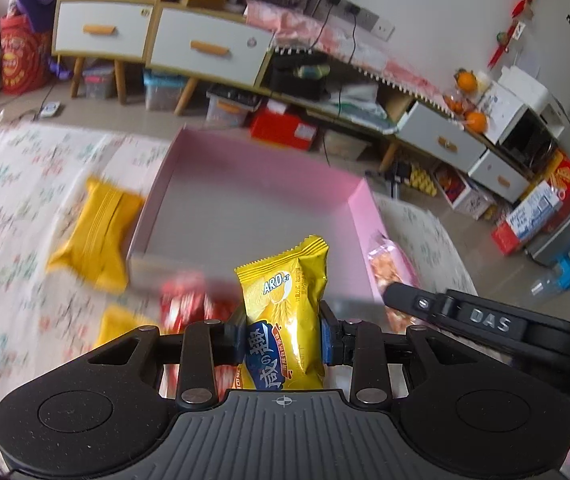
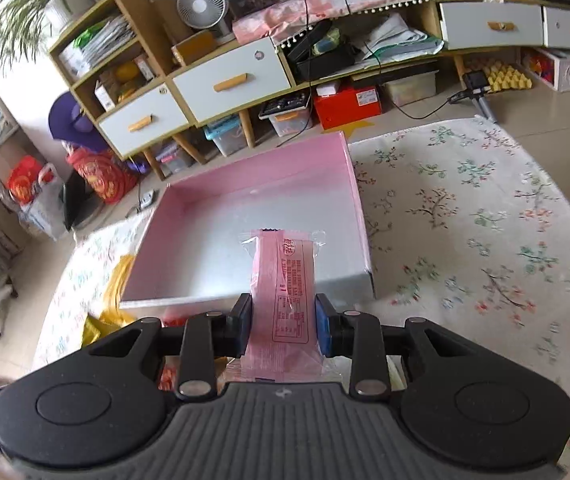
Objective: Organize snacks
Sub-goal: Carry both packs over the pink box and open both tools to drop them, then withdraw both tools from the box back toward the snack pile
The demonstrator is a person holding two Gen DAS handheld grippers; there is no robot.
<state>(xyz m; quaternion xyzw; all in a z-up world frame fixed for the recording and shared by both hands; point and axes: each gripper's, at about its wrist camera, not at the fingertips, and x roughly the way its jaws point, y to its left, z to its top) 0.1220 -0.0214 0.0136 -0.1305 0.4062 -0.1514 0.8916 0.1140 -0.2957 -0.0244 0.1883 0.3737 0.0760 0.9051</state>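
Observation:
My left gripper (image 1: 283, 338) is shut on a yellow cracker packet (image 1: 285, 300) and holds it upright, just in front of the near wall of the pink box (image 1: 189, 160). My right gripper (image 2: 283, 330) is shut on a pink snack packet (image 2: 285, 280), held over the near edge of the same pink box (image 2: 349, 184), whose inside shows nothing in it. The right gripper's black body (image 1: 485, 320) shows at the right of the left wrist view.
Loose snacks lie on the floral cloth (image 2: 465, 220): yellow packets (image 1: 97, 232) left of the box, red packets (image 1: 185, 308) before it, a pink packet (image 1: 389, 264) at its right. Yellow packets (image 2: 119, 284) also show left of the box. Cabinets (image 2: 229, 80) and storage bins stand beyond.

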